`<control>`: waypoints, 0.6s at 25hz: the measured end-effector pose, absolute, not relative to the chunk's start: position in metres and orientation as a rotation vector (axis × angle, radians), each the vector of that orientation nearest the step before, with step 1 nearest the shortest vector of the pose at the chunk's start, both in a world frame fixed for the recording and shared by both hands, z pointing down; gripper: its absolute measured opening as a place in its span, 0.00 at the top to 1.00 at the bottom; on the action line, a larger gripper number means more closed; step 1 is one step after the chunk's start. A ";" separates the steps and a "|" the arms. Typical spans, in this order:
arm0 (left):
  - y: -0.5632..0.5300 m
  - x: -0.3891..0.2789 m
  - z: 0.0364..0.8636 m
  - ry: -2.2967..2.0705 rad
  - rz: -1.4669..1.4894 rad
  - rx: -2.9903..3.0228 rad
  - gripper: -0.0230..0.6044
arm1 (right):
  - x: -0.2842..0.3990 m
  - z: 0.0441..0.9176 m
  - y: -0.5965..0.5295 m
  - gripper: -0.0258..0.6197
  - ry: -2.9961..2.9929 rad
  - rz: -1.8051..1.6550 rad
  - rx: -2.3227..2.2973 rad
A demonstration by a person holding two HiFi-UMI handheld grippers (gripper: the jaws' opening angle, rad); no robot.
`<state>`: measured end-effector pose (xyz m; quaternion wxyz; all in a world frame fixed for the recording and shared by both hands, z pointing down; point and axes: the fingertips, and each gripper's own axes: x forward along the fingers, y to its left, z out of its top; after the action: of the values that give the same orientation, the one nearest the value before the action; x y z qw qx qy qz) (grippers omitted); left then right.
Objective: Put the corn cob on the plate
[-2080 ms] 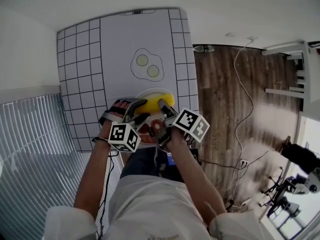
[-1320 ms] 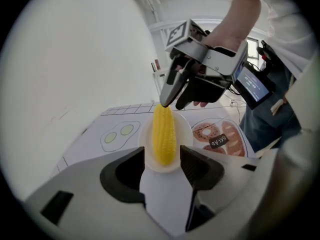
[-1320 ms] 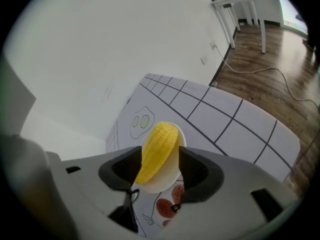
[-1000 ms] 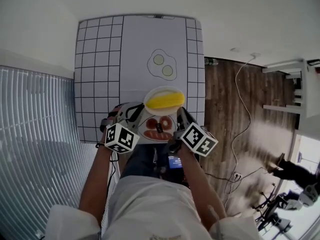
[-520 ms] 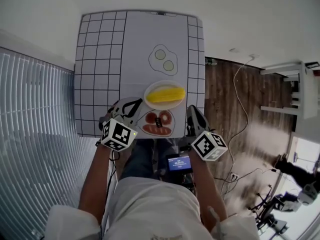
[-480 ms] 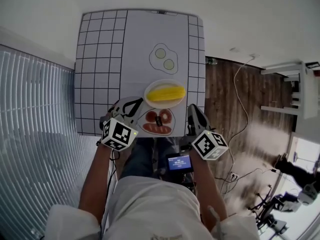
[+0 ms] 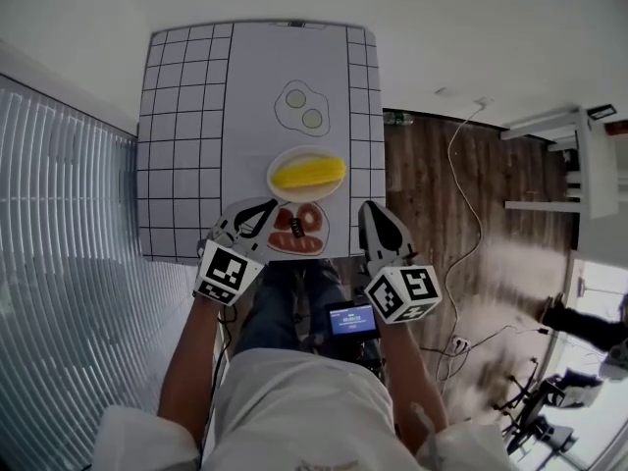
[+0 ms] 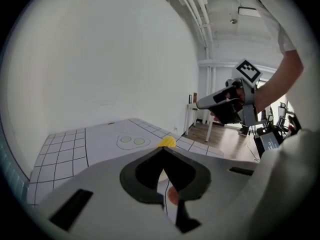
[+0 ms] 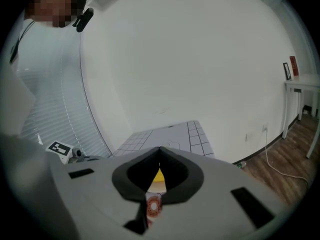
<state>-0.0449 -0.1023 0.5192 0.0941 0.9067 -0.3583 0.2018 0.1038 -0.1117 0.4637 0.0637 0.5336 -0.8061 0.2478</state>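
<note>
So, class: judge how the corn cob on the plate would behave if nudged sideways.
The corn cob looks long and rounded, so it would probably roll. It lies straight across the plate, so it is likely stiff.

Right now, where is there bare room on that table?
Bare: the gridded strip down the table's left side, and the far end beyond the egg drawing. Crowded: the near edge, with the corn cob on its plate, red food shapes, and the left gripper and right gripper flanking them.
</note>
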 end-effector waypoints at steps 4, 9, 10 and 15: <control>-0.097 -0.047 0.499 -1.150 0.496 2.653 0.95 | 0.119 0.450 -0.100 0.95 -2.423 0.658 1.611; -0.072 -0.049 0.474 -1.300 0.426 2.613 0.95 | 0.139 0.428 -0.074 0.95 -2.481 0.575 1.586; -0.064 -0.050 0.469 -1.340 0.407 2.596 0.95 | 0.142 0.423 -0.066 0.95 -2.502 0.544 1.570; -0.004 -0.041 0.450 -1.560 0.346 2.522 0.95 | 0.170 0.396 -0.004 0.95 -2.605 0.365 1.508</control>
<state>-0.0413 -0.0041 0.4499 0.0779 0.8423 -0.5208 0.1154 0.1699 -0.0043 0.3964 0.0548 0.4967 -0.8578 0.1201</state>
